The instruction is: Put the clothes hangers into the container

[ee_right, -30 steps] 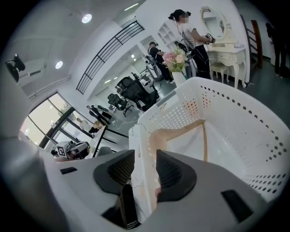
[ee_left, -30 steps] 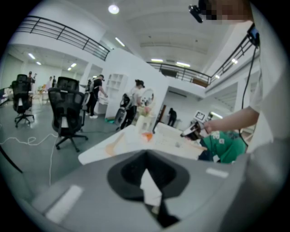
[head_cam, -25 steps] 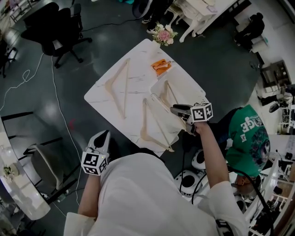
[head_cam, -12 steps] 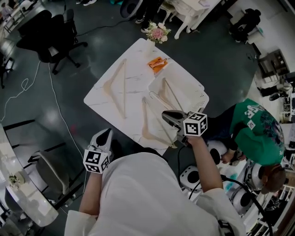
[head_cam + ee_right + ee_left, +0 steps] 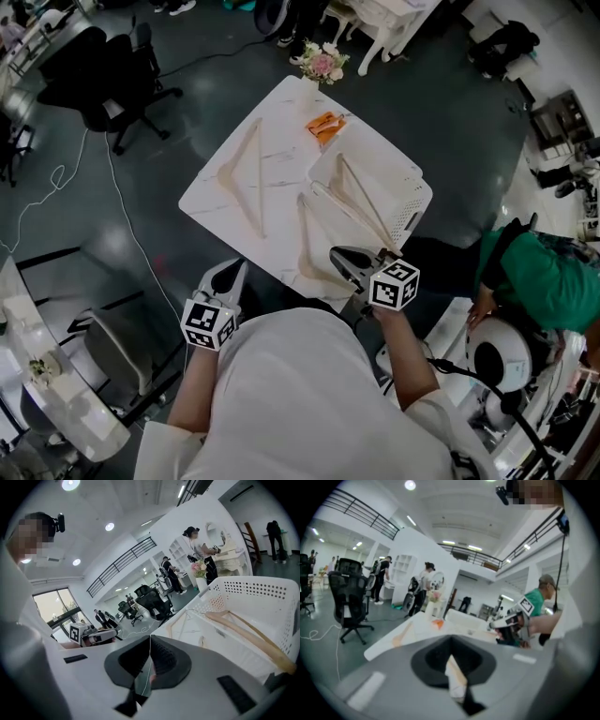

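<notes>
A wooden hanger [image 5: 364, 192] lies inside the white basket [image 5: 412, 202], just ahead and to the right of my right tongs [image 5: 337, 253]. That is the part of the job I count as done. A second pale bar runs along the basket's near wall, and I cannot tell whether it belongs to another hanger already in.

Two hangers look left to move. One [image 5: 305, 239] lies flat on the table [image 5: 281, 141], just ahead and left of the right tongs' tips, beside the basket. The other [image 5: 246, 173] lies farther out, ahead of my left tongs [image 5: 232, 270].

The right tongs have just been closing and now stand pinched together with nothing between them. The left tongs hang off the table's near edge, also pressed together and empty.

Beyond the basket from the right tongs sit a small orange item [image 5: 324, 125] and a vase of flowers [image 5: 322, 66] at the far corner. Neither blocks the hangers. An office chair [image 5: 89, 56] stands well off past the left tongs, and a person in green [image 5: 544, 281] crouches to the right of the right tongs, clear of the table.
</notes>
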`<control>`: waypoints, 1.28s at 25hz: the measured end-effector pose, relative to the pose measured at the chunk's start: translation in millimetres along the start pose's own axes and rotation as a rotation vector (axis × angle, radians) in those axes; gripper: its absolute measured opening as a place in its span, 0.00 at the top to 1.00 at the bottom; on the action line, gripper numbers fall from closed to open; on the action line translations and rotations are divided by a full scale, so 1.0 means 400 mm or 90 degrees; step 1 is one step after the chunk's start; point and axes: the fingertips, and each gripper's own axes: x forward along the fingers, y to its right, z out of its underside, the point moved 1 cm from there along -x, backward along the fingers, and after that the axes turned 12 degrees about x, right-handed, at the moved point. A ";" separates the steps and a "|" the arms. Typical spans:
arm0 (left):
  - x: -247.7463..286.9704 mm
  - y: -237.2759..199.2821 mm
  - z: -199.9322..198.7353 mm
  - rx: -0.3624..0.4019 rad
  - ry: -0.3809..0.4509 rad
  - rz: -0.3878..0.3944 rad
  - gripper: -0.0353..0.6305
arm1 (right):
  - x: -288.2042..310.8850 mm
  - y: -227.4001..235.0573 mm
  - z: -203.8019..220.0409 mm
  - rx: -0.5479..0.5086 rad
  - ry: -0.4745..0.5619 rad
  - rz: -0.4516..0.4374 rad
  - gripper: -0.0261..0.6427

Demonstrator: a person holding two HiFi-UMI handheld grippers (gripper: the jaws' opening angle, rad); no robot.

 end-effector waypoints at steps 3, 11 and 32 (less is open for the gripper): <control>-0.001 0.017 -0.005 0.008 0.004 0.013 0.95 | -0.012 -0.012 0.020 -0.009 0.015 0.011 0.95; -0.006 0.060 -0.016 0.021 0.014 0.047 0.95 | -0.020 -0.011 0.064 -0.017 0.013 0.032 0.95; -0.022 0.098 0.059 -0.008 -0.037 0.026 0.95 | -0.045 0.129 0.188 -0.017 -0.070 0.092 0.95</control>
